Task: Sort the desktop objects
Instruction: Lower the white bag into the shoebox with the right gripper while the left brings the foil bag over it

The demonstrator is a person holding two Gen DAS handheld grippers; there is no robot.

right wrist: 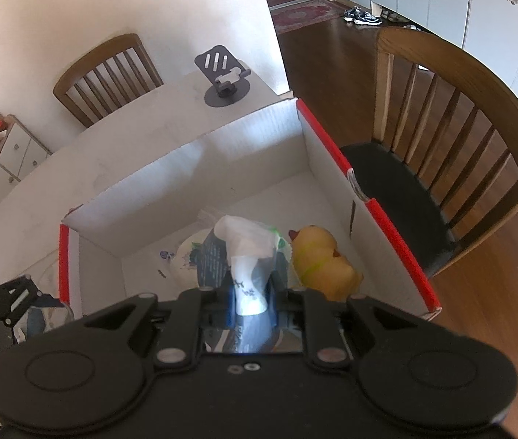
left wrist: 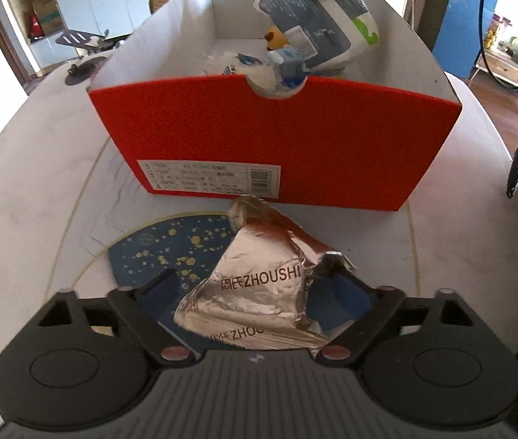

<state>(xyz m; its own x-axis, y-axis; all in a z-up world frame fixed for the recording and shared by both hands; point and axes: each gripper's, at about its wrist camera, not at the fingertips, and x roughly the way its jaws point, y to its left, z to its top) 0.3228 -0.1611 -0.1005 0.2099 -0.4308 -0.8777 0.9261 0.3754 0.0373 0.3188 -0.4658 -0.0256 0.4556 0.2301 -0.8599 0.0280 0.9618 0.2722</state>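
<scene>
A red shoe box [left wrist: 295,139] with white inside stands on the white table. In the left wrist view my left gripper [left wrist: 259,292] is open around a crumpled silver foil packet [left wrist: 259,292] printed ZHOUSHI, which lies on a blue speckled coaster [left wrist: 171,248] in front of the box. My right gripper [right wrist: 249,292] is shut on a grey and white tissue pack [right wrist: 244,256] and holds it above the box interior; the pack also shows in the left wrist view [left wrist: 313,18]. A yellow rubber duck [right wrist: 317,263] and a white wrapped item [left wrist: 244,66] lie inside the box [right wrist: 328,168].
A grey phone stand [right wrist: 224,80] sits at the table's far corner. Wooden chairs stand beside the table on the right [right wrist: 460,128] and behind it [right wrist: 109,73]. A black cable [left wrist: 492,55] hangs at the right of the left wrist view.
</scene>
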